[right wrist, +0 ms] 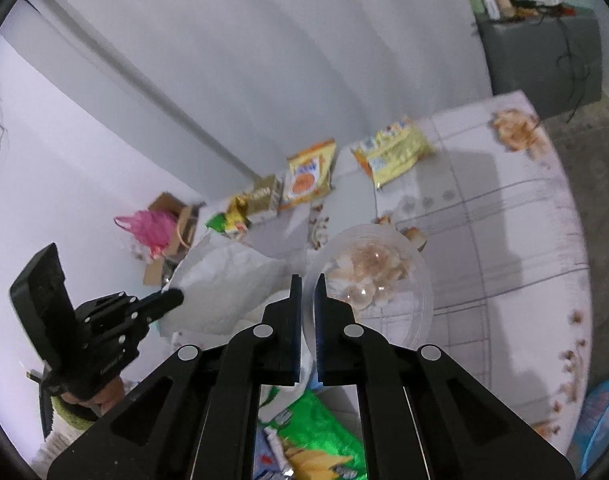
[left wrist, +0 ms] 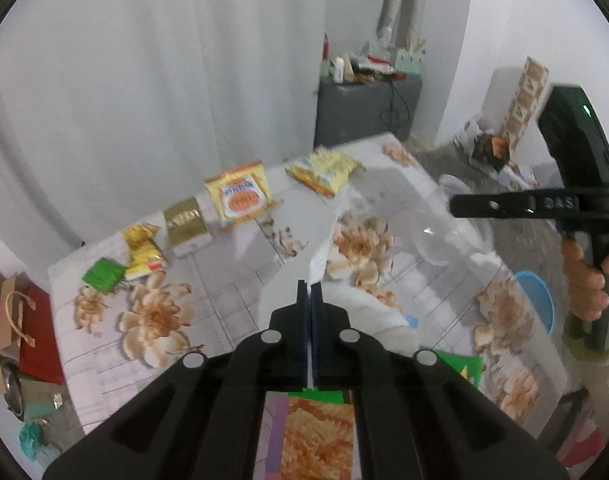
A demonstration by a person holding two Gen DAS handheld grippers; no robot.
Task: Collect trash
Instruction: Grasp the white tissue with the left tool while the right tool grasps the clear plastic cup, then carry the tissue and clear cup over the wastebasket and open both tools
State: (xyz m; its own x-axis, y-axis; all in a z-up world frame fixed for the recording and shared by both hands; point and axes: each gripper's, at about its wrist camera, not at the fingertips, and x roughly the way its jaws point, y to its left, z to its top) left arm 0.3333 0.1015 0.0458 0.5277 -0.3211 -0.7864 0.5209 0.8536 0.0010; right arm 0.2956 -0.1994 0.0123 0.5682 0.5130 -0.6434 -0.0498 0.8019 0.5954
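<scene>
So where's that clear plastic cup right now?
The clear plastic cup is lifted over the floral table, its rim pinched in the right gripper, just right of the white bag in the right wrist view.

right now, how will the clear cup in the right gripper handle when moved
The clear cup looks thin-walled and empty, so probably light and apt to flex where the right gripper pinches its rim. Glossy plastic held by one edge might slip or pivot.

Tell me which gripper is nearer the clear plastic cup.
Right. The right gripper has its jaws clamped on the clear plastic cup's rim; the left gripper holds the white bag beside it.
</scene>
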